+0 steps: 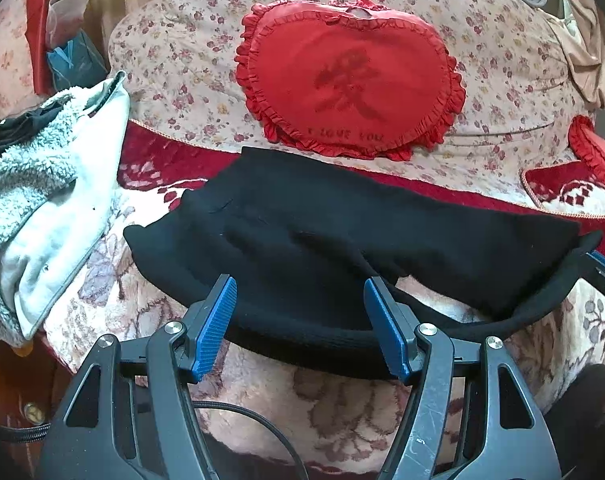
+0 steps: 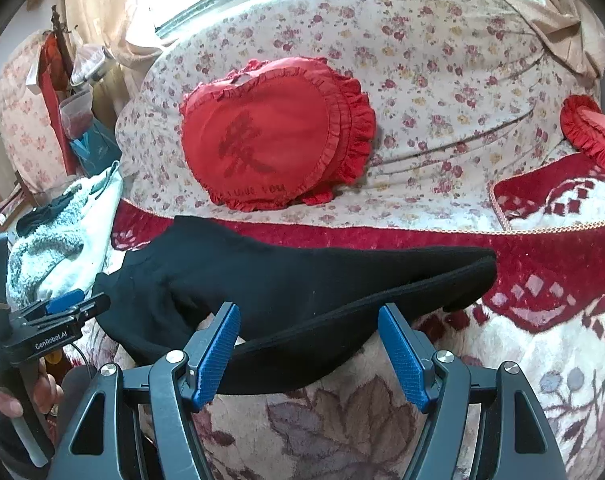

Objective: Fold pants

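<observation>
The black pants [image 1: 342, 232] lie on the flower-patterned blanket [image 2: 382, 420] of a sofa, just in front of the red heart-shaped cushion [image 1: 342, 84] that leans on the floral backrest [image 2: 442, 60]. They already form a short, wide bundle with at least two layers: an upper layer rests over a lower one, whose thick rounded edge, probably the waistband or a fold line, bows out on the side away from the cushion. In my judgement one fold is done, or nearly so, though the layers do not match neatly and the near edge gapes, showing blanket beneath.

The left gripper [image 1: 300, 320] has its blue fingers [image 1: 218, 320] spread wide, one to either side of that near edge, pinching nothing. The right gripper [image 2: 308, 340] is likewise spread wide, with the same edge passing between its fingers untouched. The left gripper also shows in the right wrist view, farther from the cushion's right lobe, held in a person's hand [image 2: 26, 396].

What seems left: another fold to halve the bundle, then squaring the edges. A pale fleece garment [image 1: 42, 200] lies left of the cushion, apart from the pants.
</observation>
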The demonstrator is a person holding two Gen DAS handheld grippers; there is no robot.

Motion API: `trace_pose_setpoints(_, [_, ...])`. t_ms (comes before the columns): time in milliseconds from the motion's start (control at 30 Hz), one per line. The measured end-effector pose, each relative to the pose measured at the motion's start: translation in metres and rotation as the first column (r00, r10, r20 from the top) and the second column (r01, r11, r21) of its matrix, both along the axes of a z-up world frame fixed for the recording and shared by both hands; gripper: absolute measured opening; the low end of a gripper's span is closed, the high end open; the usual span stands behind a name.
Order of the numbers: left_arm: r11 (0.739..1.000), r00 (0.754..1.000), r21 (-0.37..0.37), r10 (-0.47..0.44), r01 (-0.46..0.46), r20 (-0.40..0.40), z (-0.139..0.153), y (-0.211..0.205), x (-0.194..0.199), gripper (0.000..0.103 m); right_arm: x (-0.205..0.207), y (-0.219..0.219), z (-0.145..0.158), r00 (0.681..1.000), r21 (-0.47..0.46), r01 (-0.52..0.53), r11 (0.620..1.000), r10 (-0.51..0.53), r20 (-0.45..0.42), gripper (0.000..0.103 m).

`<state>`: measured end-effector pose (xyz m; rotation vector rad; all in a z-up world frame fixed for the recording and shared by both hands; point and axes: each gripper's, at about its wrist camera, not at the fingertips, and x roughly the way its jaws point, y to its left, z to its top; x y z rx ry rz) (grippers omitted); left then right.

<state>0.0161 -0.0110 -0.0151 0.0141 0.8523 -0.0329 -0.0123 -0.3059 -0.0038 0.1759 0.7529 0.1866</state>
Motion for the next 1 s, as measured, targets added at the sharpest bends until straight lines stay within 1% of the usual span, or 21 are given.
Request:
trace_pose_setpoints(167, [1.0, 1.0, -0.008, 0.004, -0.004, -0.018, -0.004, 0.002, 0.003, 0.066, 0.001, -0.001, -0.004, 1.0, -0.002, -0.002, 1.0, 0.002, -0.017, 0.07])
trace_pose_setpoints(433, [1.0, 0.999, 0.004, 0.019, -0.019, -0.03, -0.009, 0.004, 0.007, 0.066, 0.006, 0.002, -0.009, 0.999, -0.008, -0.006, 1.0, 0.006, -0.043, 0.07])
trace_pose_setpoints(600, [1.0, 0.999, 0.01, 0.022, -0.022, -0.023, -0.009, 0.005, 0.007, 0.066, 0.007, 0.004, -0.011, 0.999, -0.011, -0.015, 1.0, 0.014, -0.052, 0.07])
trace_pose_setpoints(900, [1.0, 0.998, -0.007, 0.029, -0.029, -0.052, -0.009, 0.008, 0.003, 0.066, 0.005, 0.013, -0.009, 0.999, -0.022, -0.028, 0.999, 0.027, -0.043, 0.07])
trace_pose_setpoints(1000, [1.0, 0.998, -0.007, 0.03, -0.031, -0.046, -0.008, 0.008, 0.001, 0.066, 0.005, 0.017, -0.01, 0.998, -0.026, -0.031, 0.999, 0.03, -0.049, 0.07])
